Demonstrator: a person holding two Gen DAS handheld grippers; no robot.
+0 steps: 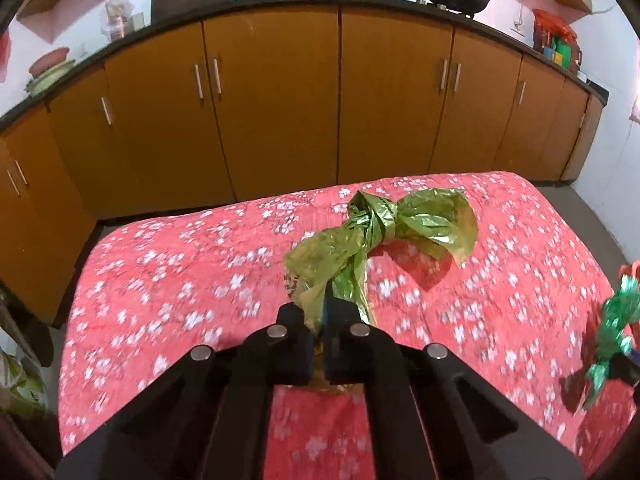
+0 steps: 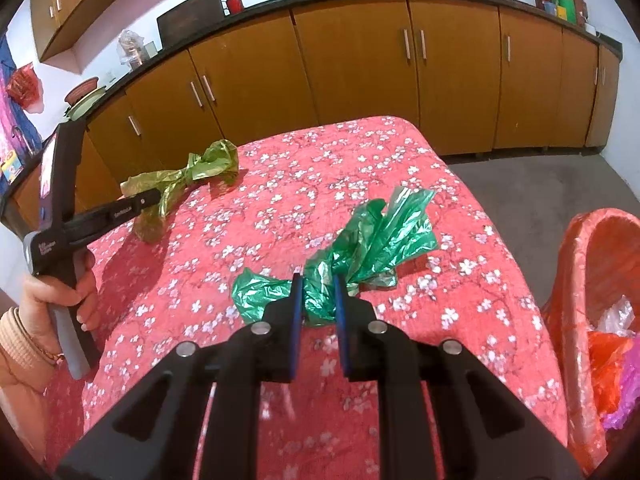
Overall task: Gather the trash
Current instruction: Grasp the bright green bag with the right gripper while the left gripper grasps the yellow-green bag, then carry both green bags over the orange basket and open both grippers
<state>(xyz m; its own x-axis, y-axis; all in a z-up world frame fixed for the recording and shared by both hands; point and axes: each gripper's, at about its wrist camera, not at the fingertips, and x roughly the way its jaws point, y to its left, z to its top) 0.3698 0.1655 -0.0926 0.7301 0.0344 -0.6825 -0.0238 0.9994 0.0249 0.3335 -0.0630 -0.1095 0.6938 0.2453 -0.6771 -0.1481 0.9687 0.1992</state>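
Note:
An olive-green knotted plastic bag lies partly lifted over the red flowered tablecloth. My left gripper is shut on its near end. The right wrist view shows the same olive bag at the table's left with the left gripper clamped on it, a hand holding its handle. A dark green crumpled plastic bag sits mid-table, and my right gripper is shut on its bunched middle. That dark green bag also shows at the right edge of the left wrist view.
An orange bin lined with plastic, holding trash, stands off the table's right side. Brown cabinets under a dark counter with pans run behind the table. Grey floor lies to the right.

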